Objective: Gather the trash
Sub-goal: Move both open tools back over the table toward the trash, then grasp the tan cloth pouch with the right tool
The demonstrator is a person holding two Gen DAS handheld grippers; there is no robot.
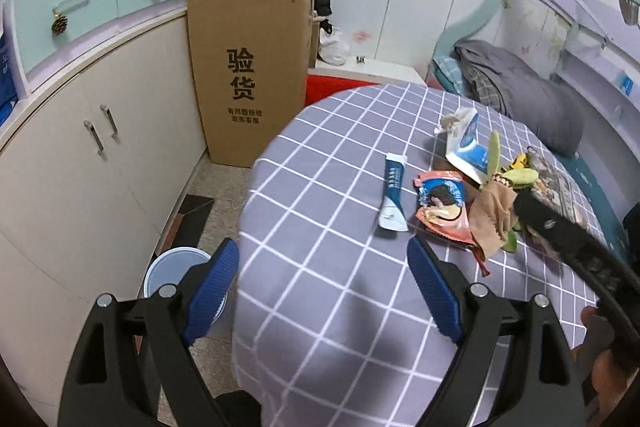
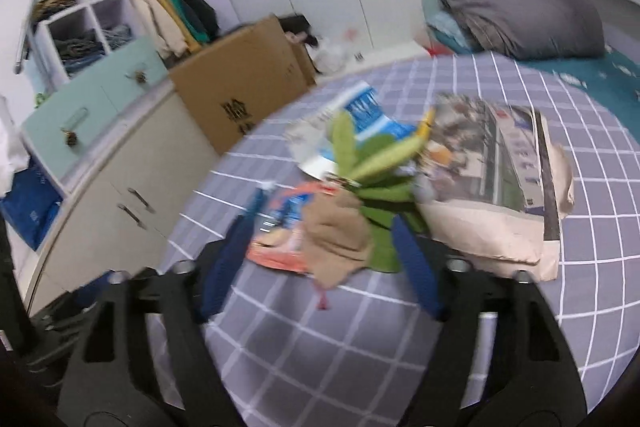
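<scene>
On the checked grey-and-white counter (image 1: 320, 163) the trash lies in a loose cluster toward 2 o'clock in the left wrist view. A blue-and-white tube (image 1: 393, 198) lies alone at the cluster's 9 o'clock side, just apart from an orange cookie wrapper (image 1: 440, 205). A crumpled tan cloth (image 1: 494, 217) overlaps the wrapper's 3 o'clock edge, and green leaf-like scraps (image 1: 516, 175) sit against it. A blue-and-white paper carton (image 1: 466, 143) stands tilted at 12 o'clock of the wrapper, with a folded newspaper (image 2: 496, 163) at the pile's far 3 o'clock side.

The left hand-held gripper (image 1: 324, 287) hangs over bare cloth at 6 o'clock of the pile, its blue pads spread wide and holding nothing. The right hand-held gripper (image 2: 324, 263) is also spread; in its own blurred view the tan cloth and green scraps lie between its pads, though whether the pads touch them cannot be told.

On the floor at 8 o'clock of the counter, behind the left gripper's left finger, stands a pale blue bin (image 1: 172, 267). A tall cardboard box (image 1: 248, 67) leans by the cream cabinet (image 1: 100, 167), and a grey duvet (image 1: 520, 87) is heaped on the bed at 1 o'clock.
</scene>
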